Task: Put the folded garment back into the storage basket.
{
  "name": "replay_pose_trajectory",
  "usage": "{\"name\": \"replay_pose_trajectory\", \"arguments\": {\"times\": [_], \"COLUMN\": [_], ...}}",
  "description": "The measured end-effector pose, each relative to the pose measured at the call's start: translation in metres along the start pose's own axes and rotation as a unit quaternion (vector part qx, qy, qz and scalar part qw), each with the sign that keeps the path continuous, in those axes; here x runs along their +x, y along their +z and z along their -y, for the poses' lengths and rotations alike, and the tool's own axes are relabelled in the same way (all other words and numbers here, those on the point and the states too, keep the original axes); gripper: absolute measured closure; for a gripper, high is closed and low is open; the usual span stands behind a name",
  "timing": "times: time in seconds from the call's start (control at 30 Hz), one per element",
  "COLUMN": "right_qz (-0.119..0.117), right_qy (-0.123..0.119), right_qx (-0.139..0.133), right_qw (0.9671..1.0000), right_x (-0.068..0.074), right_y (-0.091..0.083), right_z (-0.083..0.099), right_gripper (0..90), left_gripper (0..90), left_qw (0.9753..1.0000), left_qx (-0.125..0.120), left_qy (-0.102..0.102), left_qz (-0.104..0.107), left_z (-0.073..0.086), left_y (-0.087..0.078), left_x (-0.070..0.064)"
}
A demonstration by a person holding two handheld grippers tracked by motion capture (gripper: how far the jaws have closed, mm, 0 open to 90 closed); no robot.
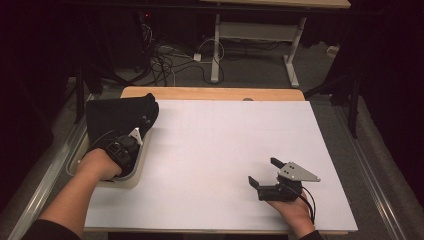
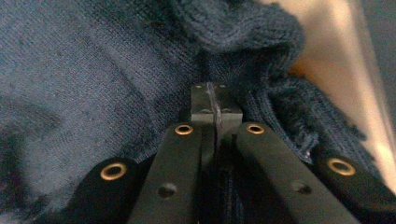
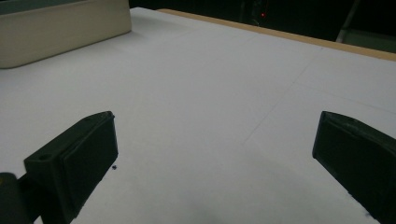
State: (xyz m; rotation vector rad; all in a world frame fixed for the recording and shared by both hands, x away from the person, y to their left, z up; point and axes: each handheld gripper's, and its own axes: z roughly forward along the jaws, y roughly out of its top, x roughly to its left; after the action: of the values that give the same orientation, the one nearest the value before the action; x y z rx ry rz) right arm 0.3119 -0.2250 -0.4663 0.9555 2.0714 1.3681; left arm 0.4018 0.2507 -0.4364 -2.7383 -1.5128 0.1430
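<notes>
Dark knit garment [image 1: 120,117] bunched in the bin [image 1: 131,178] at left of frame; left gripper [image 2: 215,105] is pinched on it. Right gripper [image 1: 265,172] waits wide, lower right. Next: lift it out cleanly.

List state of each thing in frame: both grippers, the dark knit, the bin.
left gripper: jaws closed, pinching a fold of the knit garment, over the bin.
right gripper: jaws wide apart, holding nothing, low over the white table cover.
dark knit garment: crumpled, lying in the bin, spilling over its far rim.
beige bin: upright at the table's left edge, holding the garment.
</notes>
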Motion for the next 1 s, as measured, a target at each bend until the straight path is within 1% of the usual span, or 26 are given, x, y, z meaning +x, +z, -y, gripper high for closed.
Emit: {"name": "replay_pose_trajectory", "arguments": {"times": [0.1,0.2,0.27,0.37,0.5,0.53,0.67,0.77,0.87,0.93,1.0], "right_qz": [0.0,0.0,0.002,0.004,0.008,0.01,0.013,0.017,0.02,0.024,0.026], "right_qy": [-0.004,-0.003,-0.003,-0.003,0.0,0.001,0.004,0.007,0.009,0.012,0.015], "right_qx": [0.003,0.003,0.004,0.004,0.006,0.007,0.009,0.011,0.014,0.015,0.016], "right_qw": [1.0,1.0,1.0,1.0,0.9999,0.9999,0.9999,0.9998,0.9997,0.9995,0.9994], "right_x": [0.0,0.001,0.001,0.001,-0.001,-0.001,-0.003,-0.004,-0.004,-0.005,-0.006], "right_y": [0.0,-0.001,-0.002,-0.004,-0.007,-0.007,-0.01,-0.012,-0.014,-0.015,-0.016], "right_z": [0.001,0.002,0.002,0.004,0.006,0.007,0.01,0.012,0.014,0.016,0.017], "right_gripper": [0.3,0.2,0.3,0.2,0.2,0.2,0.2,0.2,0.2,0.2,0.1], "left_gripper": [86.9,86.9,86.8,86.8,86.7,86.7,86.7,86.7,86.5,86.6,86.6], "left_qw": [1.0,0.9999,0.9999,0.9997,0.9984,0.9981,0.9957,0.9939,0.9909,0.9872,0.9829], "left_qx": [-0.006,-0.007,-0.009,-0.02,-0.05,-0.055,-0.082,-0.097,-0.12,-0.146,-0.168], "left_qy": [-0.003,-0.006,-0.004,-0.008,-0.023,-0.025,-0.042,-0.053,-0.06,-0.064,-0.074], "left_qz": [0.003,0.008,0.009,0.014,0.01,0.01,0.006,0.004,-0.001,-0.007,-0.009], "left_z": [0.002,0.002,0.004,0.008,0.016,0.017,0.024,0.025,0.026,0.025,0.024], "left_y": [0.0,-0.001,-0.005,-0.012,-0.024,-0.025,-0.031,-0.033,-0.034,-0.033,-0.031], "left_x": [0.001,0.003,0.004,0.009,0.018,0.02,0.031,0.039,0.046,0.053,0.06]}}
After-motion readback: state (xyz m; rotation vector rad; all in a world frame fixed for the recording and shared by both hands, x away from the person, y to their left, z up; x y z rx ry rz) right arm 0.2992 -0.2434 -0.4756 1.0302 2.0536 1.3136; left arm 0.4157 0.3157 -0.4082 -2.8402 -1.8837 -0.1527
